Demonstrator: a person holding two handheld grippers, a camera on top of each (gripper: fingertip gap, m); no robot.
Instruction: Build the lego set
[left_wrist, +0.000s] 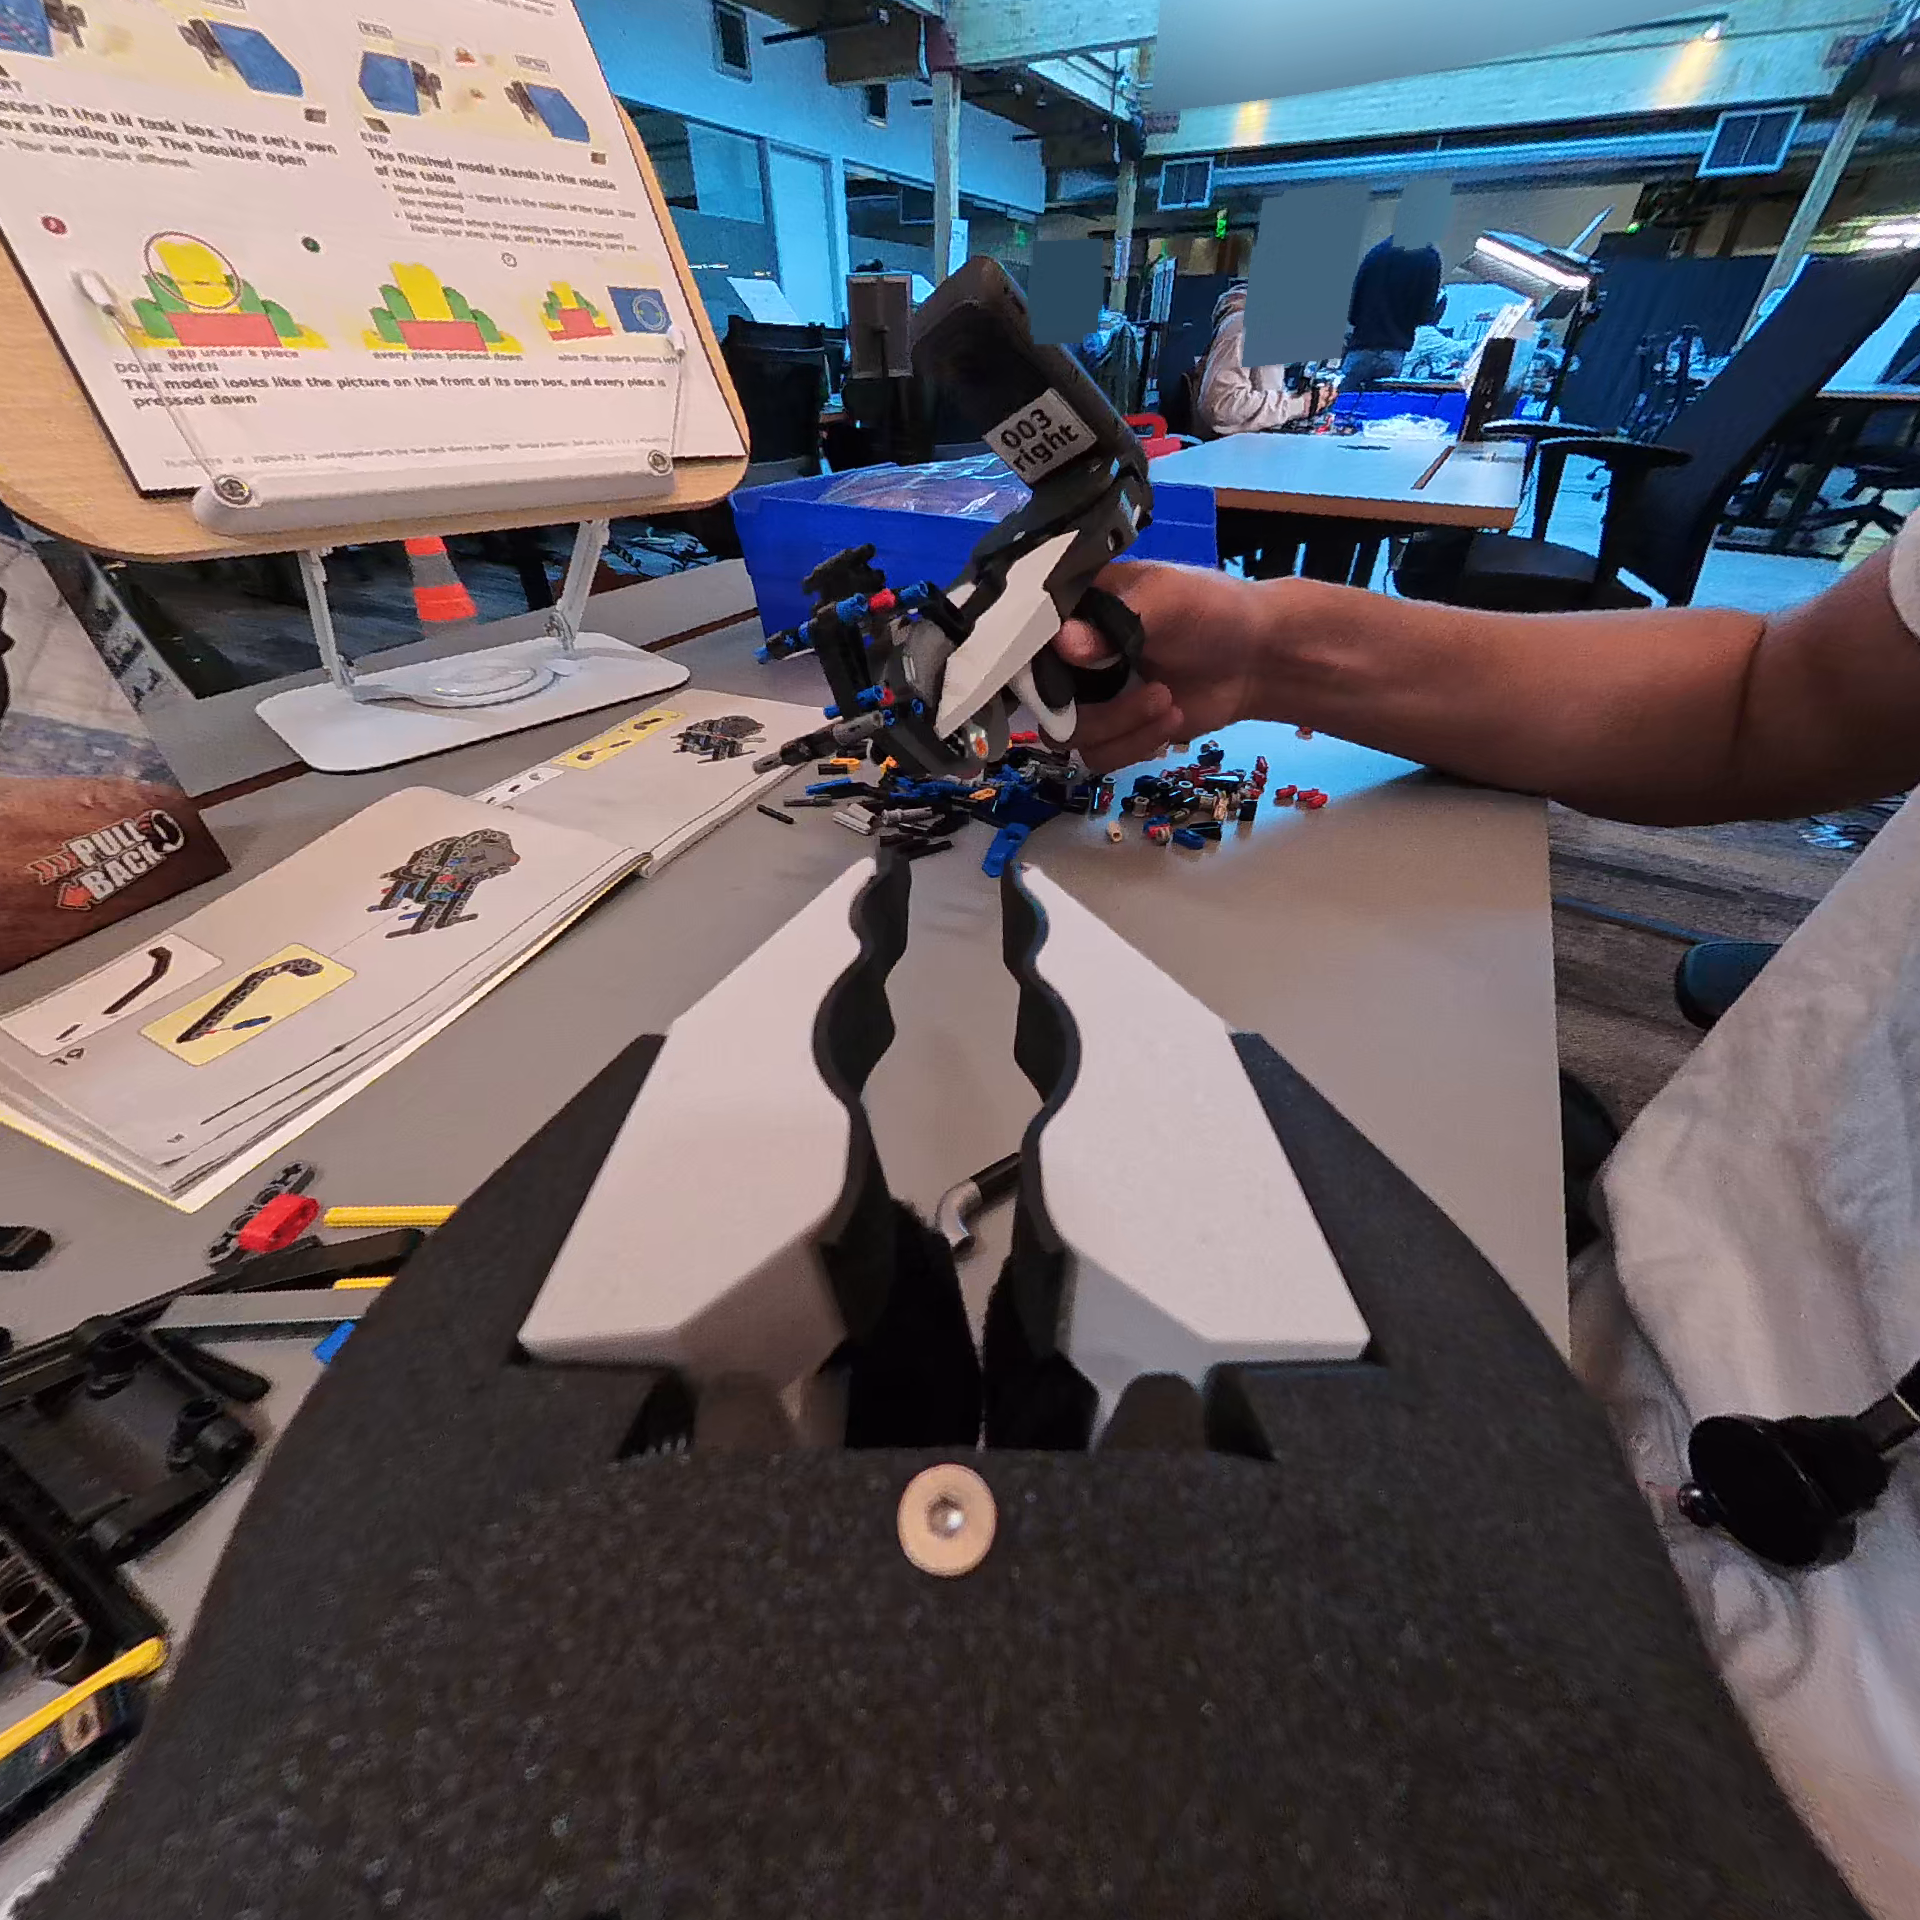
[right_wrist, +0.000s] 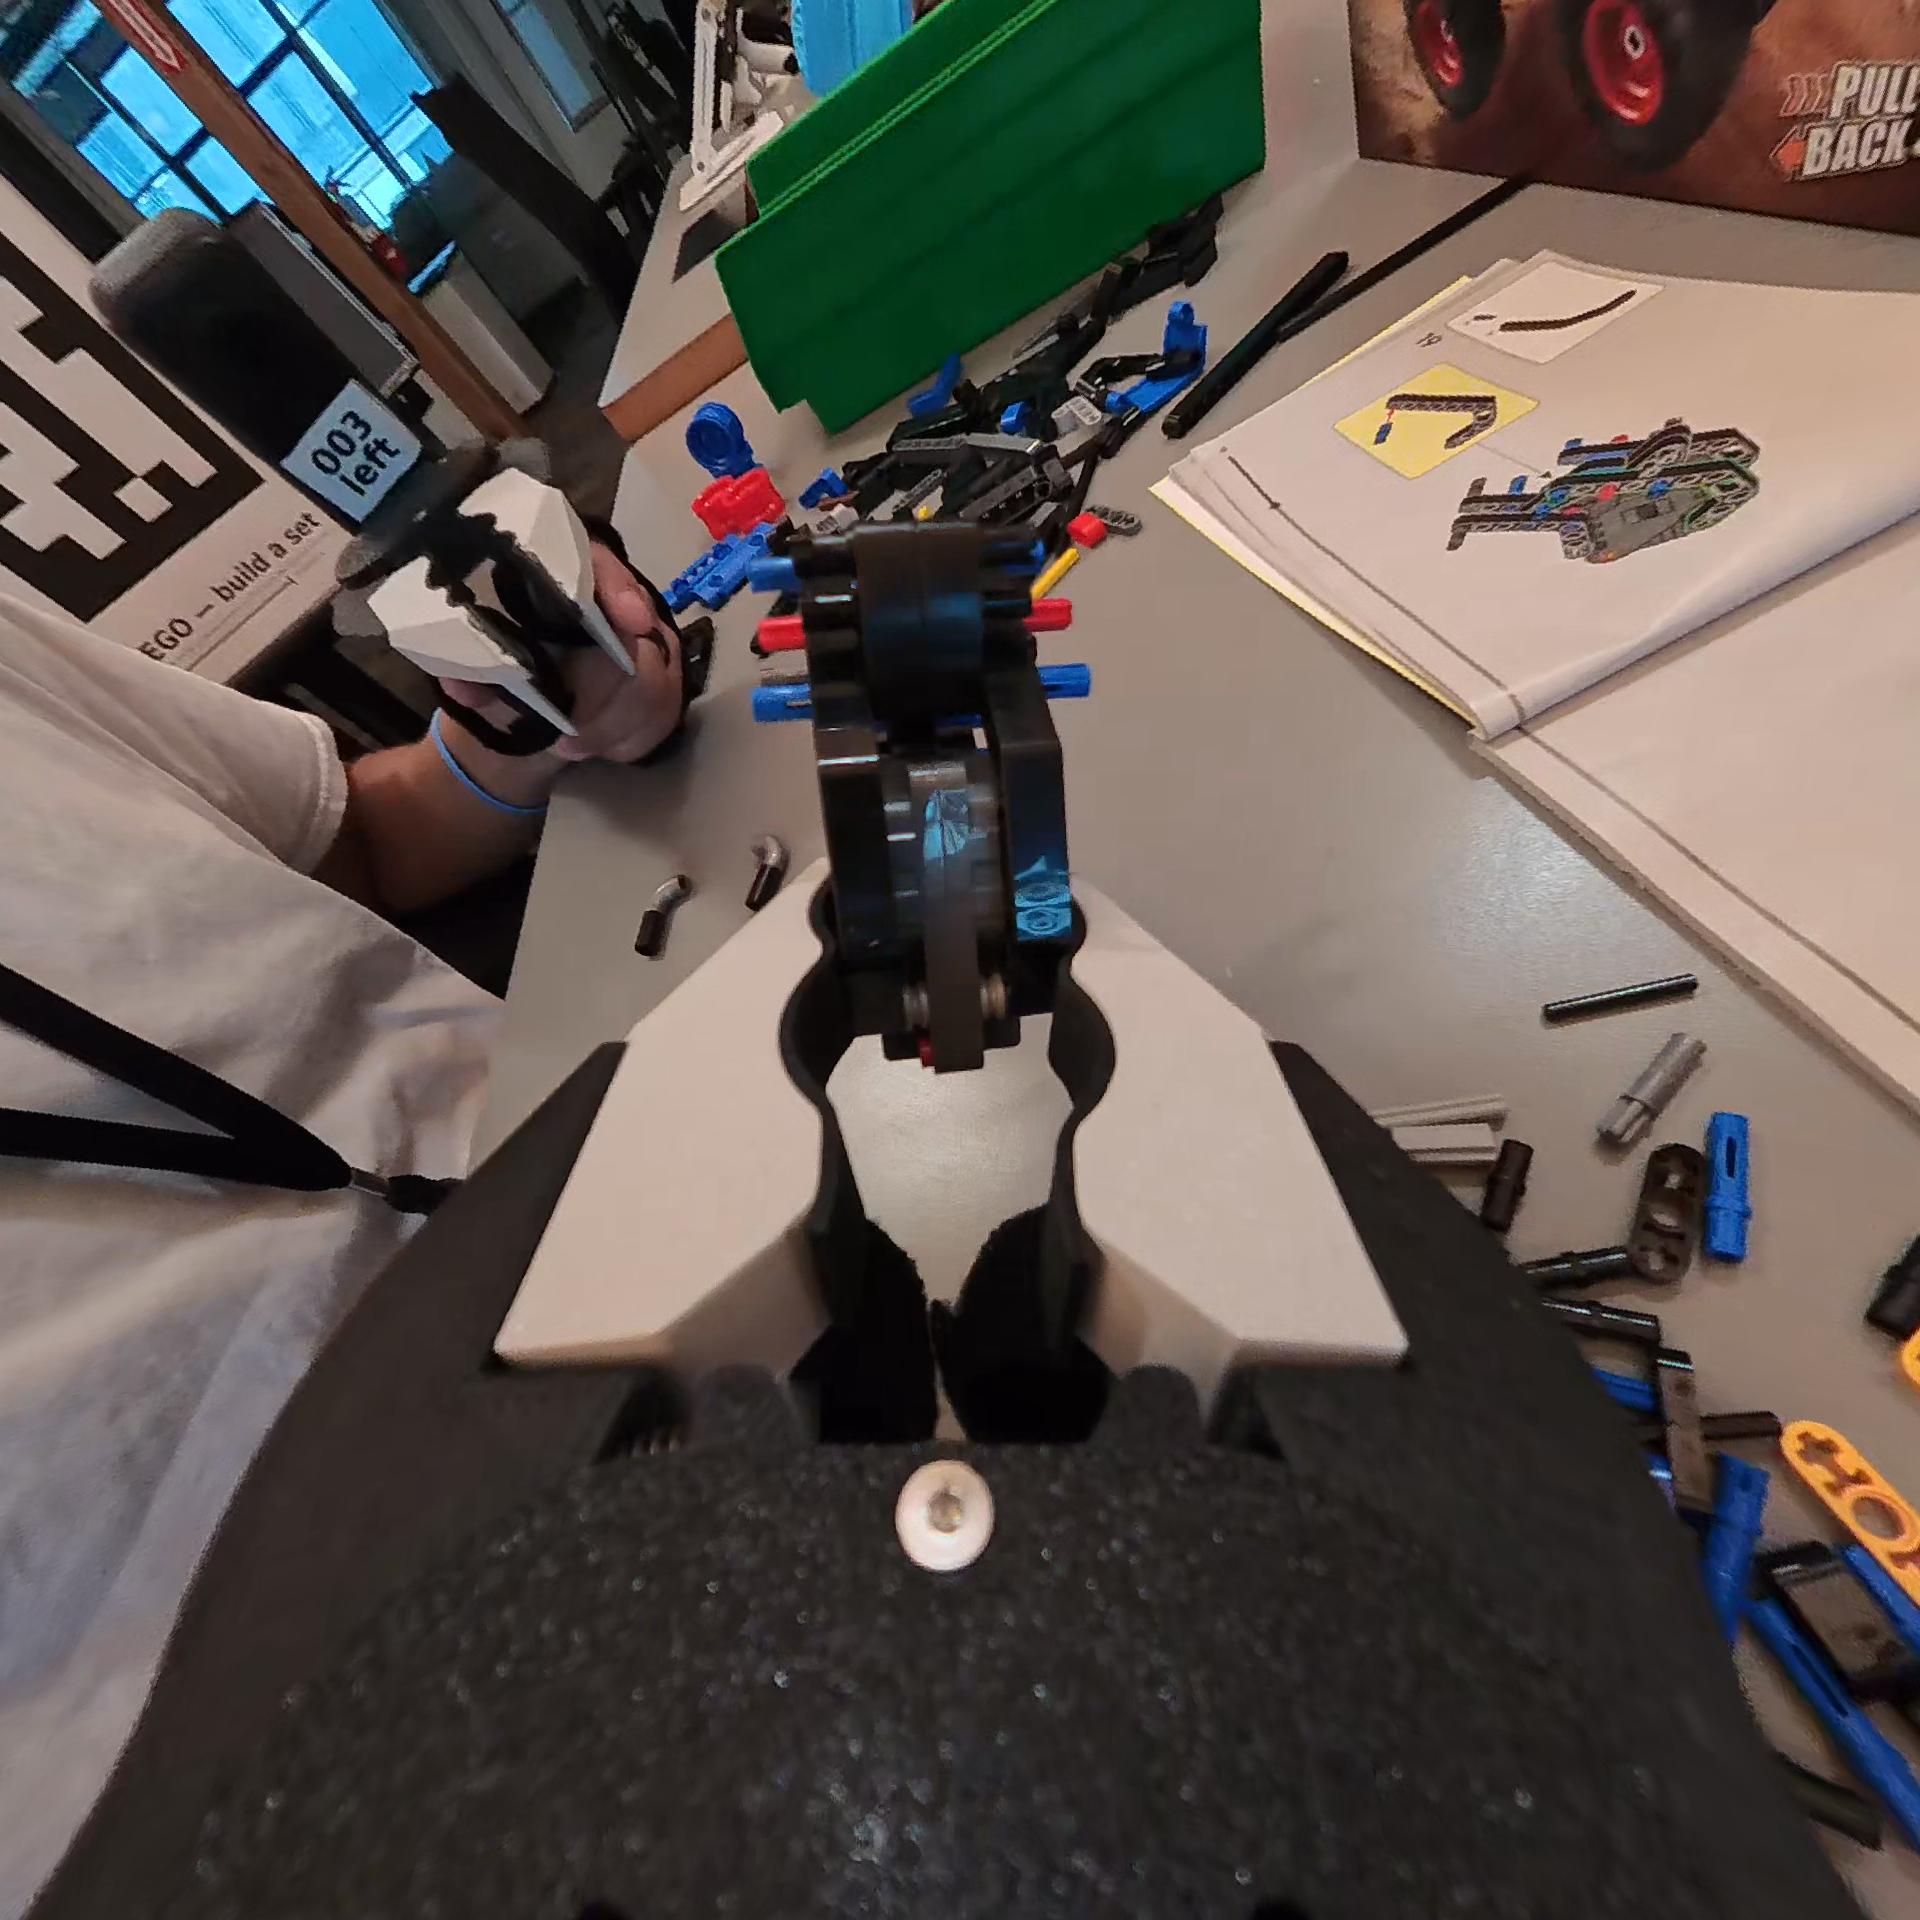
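The partly built lego model (right_wrist: 935, 769), a black frame with blue and red pins projecting from its sides and a grey motor block at its core, is held clear of the grey table (right_wrist: 1299, 831), clamped at its lower end between the fingers of the right gripper (right_wrist: 945, 935). The left wrist view shows the same model (left_wrist: 873, 665) tilted above a scatter of loose black, blue and red pieces (left_wrist: 1039, 795). The left gripper (left_wrist: 945, 883) hangs over bare table with its jaws parted and nothing between them; a small black-and-grey bent connector (left_wrist: 977, 1195) lies on the table below the gap. An open instruction booklet (left_wrist: 343, 956) lies to the left of that gripper, with a document stand (left_wrist: 416, 499) behind it. A green bin (right_wrist: 987, 208) stands beyond the larger parts pile (right_wrist: 997, 457).
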